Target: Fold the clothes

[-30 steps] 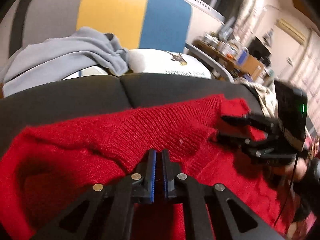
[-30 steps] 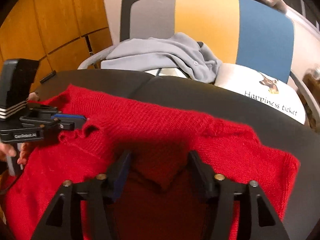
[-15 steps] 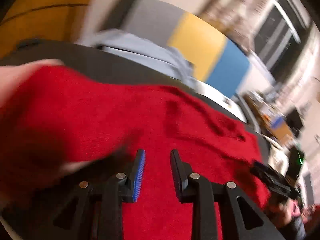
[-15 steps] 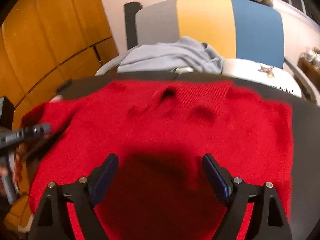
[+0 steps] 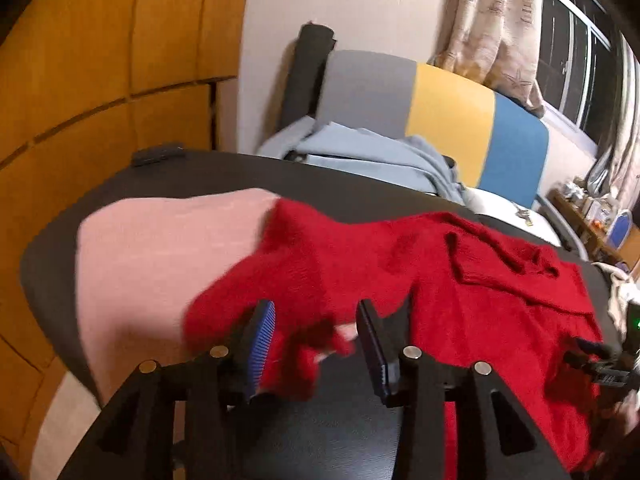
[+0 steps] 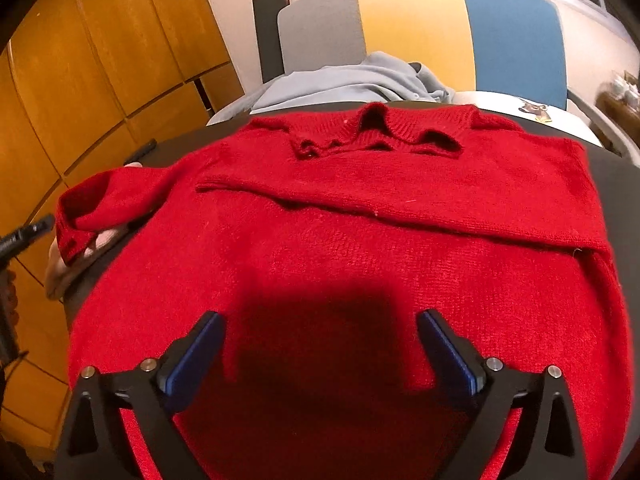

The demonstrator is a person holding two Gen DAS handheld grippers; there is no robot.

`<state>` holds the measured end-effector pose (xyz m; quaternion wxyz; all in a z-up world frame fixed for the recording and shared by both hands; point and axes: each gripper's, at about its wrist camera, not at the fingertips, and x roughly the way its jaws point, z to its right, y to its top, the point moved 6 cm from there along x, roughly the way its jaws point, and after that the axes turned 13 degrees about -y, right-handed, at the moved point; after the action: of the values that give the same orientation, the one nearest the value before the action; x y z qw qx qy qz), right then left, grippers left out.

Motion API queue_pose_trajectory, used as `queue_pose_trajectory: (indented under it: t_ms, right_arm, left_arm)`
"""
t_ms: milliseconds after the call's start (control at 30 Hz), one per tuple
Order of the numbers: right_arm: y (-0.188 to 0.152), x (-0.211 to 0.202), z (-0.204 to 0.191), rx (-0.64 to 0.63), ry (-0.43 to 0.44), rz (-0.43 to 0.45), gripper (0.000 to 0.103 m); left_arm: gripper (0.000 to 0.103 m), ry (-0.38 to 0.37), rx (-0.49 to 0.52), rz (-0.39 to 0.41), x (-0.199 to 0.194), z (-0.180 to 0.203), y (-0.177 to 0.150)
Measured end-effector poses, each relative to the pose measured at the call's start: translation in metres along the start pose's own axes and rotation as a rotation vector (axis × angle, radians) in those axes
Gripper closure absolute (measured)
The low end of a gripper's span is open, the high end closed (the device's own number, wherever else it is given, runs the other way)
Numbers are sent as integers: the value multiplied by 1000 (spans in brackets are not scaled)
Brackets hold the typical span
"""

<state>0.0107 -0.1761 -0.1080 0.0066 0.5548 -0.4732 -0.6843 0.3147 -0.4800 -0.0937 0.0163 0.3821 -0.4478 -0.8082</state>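
Red knit sweater (image 6: 360, 240) is lying flat on the dark seat cushion (image 5: 360, 196), collar at 12 o'clock in my right wrist view, hem toward my right claw at 6. One sleeve is lying folded across the chest, running from about 9 to 3. The other sleeve (image 6: 100, 204) is sticking out at 9 o'clock, cuff draping onto a pink cloth (image 5: 160, 248) that is lying under it.

My left claw (image 5: 316, 344) is sitting at that cuff, fingers spread, cuff end between them but not pinched. My right claw (image 6: 320, 352) is hovering over the lower body panel, fingers spread wide, holding nothing.

Risks as I'm judging them:
- Left fingers closing now are likely catching only the cuff tip; loose knit is stretching and slipping out mid-fold.
- Pink cloth is touching the cuff, so a deep pinch is grabbing both layers.
- Dragging the sleeve across is pulling the folded sleeve and collar out of line, since nothing is pinning the body.
- Hem is hanging close to the cushion's front edge at 6; a tug toward me is sliding the whole thing off.

Containers: I'm seeing none. Behind the cushion at 12, a grey-blue garment (image 6: 352, 84) is piled against the grey, yellow and blue backrest (image 6: 420, 20), with a printed white item (image 6: 520, 104) at 1 o'clock.
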Motion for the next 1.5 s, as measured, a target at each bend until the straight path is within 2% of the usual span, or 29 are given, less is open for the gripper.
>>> queue_pose_trajectory:
  t_ms: [33, 167, 233, 333, 367, 400, 433, 467, 500, 533, 667, 700, 733, 1067, 1100, 1200, 1267, 1333, 1433, 1500]
  right_arm:
    - [0, 0, 0, 1, 4, 1, 1]
    - [-1, -2, 2, 15, 29, 7, 0]
    - [-1, -4, 4, 33, 51, 13, 0]
    - [-1, -7, 11, 81, 106, 25, 0]
    - [-1, -8, 14, 100, 128, 30, 0]
    - [-1, -8, 16, 120, 149, 35, 0]
    - [-1, -9, 18, 132, 164, 38, 0]
    - [-1, -10, 20, 144, 179, 41, 0]
    - [-1, -10, 22, 155, 192, 44, 0]
    - [-1, -10, 23, 163, 200, 45, 0]
    - [0, -10, 22, 168, 205, 43, 0]
    - [0, -10, 21, 165, 202, 42, 0]
    - [0, -10, 21, 162, 199, 42, 0]
    - [0, -10, 23, 163, 201, 39, 0]
    - [0, -10, 23, 163, 200, 39, 0]
    - [0, -10, 23, 162, 198, 39, 0]
    - [0, -10, 23, 163, 196, 39, 0]
    - [0, -11, 23, 158, 179, 32, 0]
    - [0, -14, 16, 75, 93, -12, 0]
    - [3, -24, 19, 77, 78, 23, 0]
  left_arm:
    - [60, 0, -19, -9, 4, 3, 4]
    - [62, 186, -45, -142, 33, -4, 10]
    - [62, 226, -67, -206, 44, -11, 8]
    - [76, 304, -28, -298, 53, -23, 5]
    - [91, 305, -36, -323, 54, -30, 4]
    - [97, 284, -71, -348, 52, -38, 3]
    - [97, 216, -136, -364, 50, -44, 2]
    - [97, 107, -226, -367, 47, -47, 4]
    - [97, -35, -311, -348, 43, -46, 8]
    - [97, -171, -355, -322, 37, -38, 15]
    - [97, -619, -411, -236, 18, 12, 43]
    - [97, -714, -408, -221, 17, 32, 50]
    - [97, -776, -406, -224, 21, 50, 53]
    - [97, -1063, -401, -431, 116, 227, 37]
    - [97, -1068, -402, -456, 127, 239, 32]
    - [87, -993, -436, -526, 164, 241, 17]
    - [80, -989, -465, -494, 164, 230, 18]
    - [77, -965, -447, -439, 158, 215, 23]
    - [77, -893, -390, -380, 142, 187, 21]
    - [77, -865, -388, -369, 132, 165, 7]
